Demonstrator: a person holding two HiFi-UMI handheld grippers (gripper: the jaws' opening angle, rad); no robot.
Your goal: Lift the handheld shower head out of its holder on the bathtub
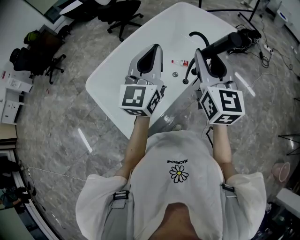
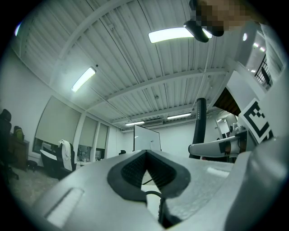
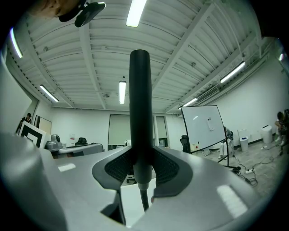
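Note:
The black handheld shower head (image 1: 225, 43) is off the white bathtub (image 1: 117, 79) and slants up to the right over its far end. My right gripper (image 1: 209, 58) is shut on its handle. In the right gripper view the handle (image 3: 140, 113) stands upright between the pads, with the hose (image 3: 143, 198) hanging below my right gripper (image 3: 141, 169). A black hose loop (image 1: 199, 35) arches over the tub deck near the black fitting (image 1: 186, 80). My left gripper (image 1: 151, 54) hovers over the tub, shut and holding nothing; its tips (image 2: 145, 155) meet. The shower head (image 2: 199, 122) shows to its right.
Small fittings (image 1: 175, 74) and a red-marked part (image 1: 183, 63) sit on the tub deck. Black office chairs (image 1: 119, 11) stand beyond the tub at the upper left. Cables (image 1: 267, 47) run over the marble floor at the right. A whiteboard (image 3: 205, 126) stands further off.

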